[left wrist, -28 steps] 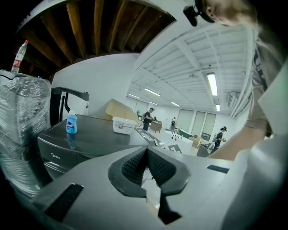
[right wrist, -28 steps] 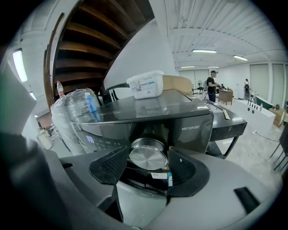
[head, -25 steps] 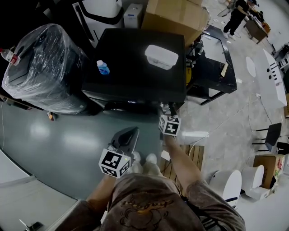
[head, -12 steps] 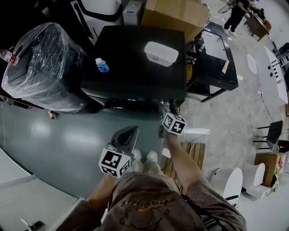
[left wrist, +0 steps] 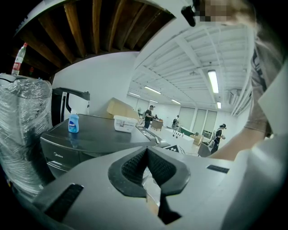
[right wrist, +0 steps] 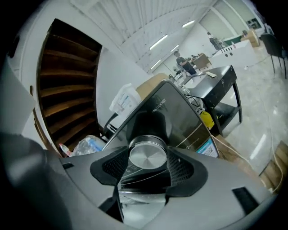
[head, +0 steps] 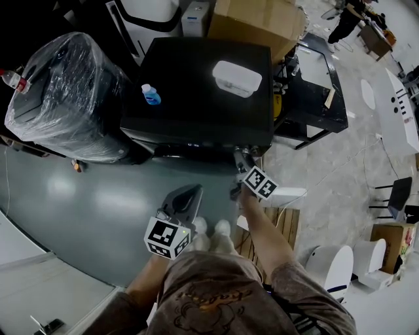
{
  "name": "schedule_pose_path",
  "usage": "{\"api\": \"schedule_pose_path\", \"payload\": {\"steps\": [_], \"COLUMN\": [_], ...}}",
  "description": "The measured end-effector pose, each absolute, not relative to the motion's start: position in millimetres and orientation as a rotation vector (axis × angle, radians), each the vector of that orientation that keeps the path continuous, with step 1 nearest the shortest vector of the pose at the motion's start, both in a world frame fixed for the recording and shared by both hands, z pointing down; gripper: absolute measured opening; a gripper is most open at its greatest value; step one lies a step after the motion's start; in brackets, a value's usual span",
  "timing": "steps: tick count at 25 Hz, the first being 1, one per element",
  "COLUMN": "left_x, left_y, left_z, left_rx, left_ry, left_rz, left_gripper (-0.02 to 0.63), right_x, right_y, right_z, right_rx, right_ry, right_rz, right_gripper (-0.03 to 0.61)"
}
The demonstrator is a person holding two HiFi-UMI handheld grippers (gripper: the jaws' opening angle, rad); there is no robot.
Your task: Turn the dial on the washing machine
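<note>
Since a second ago your right gripper [head: 243,160] has rolled clockwise at the front of the washing machine [head: 196,85], its marker cube tipping over and drifting a little to the right; your left gripper [head: 185,196] has stayed low in front of you, jaws pressed together on nothing.

The right gripper view shows the brushed-metal dial [right wrist: 147,155] sitting on the machine's control panel, pinched between the two pads, one on either flank; so the turn looks to be under way. Keep the squeeze even and rotate about the dial's own axis rather than swinging your forearm sideways; smooth metal will likely slip if the pads ride toward its front edge, so stay seated well down its rim; stop at the setting you want, and loosen before pulling back.

The machine's dark flat top carries a blue bottle [head: 150,96] and a white box [head: 236,78], well apart; a plastic-wrapped bulk [head: 59,98] stands just to its left, a cardboard carton [head: 255,19] behind; the floor [head: 98,203] is grey and glossy; it reads as an open workshop, with a person [head: 344,23] far off.
</note>
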State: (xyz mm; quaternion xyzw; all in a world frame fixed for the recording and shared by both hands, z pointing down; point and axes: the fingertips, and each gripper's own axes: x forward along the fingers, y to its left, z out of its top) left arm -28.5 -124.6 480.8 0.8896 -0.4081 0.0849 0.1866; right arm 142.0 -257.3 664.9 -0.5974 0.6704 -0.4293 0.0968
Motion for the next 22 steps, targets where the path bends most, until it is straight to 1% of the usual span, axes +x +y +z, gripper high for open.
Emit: {"api": "schedule_pose_path", "payload": {"steps": [15,22], "left_x": [-26.4,-26.0], "left_y": [-120.0,-117.5], "left_z": [483.1,482.5], "left_rx": [2.511,2.519], "left_ry": [-1.142,-1.135], "left_rz": [0.255,0.249], "left_gripper": [-0.008,-0.008], "right_x": [147.4,145.2], "right_y": [-256.8,-254.5], "right_z": [673.2,665.3], "right_rx": [-1.454,-1.608], "right_ry": [1.59,1.851], "right_rz": [-1.436,-1.368], "right_gripper": [0.263,0.268]}}
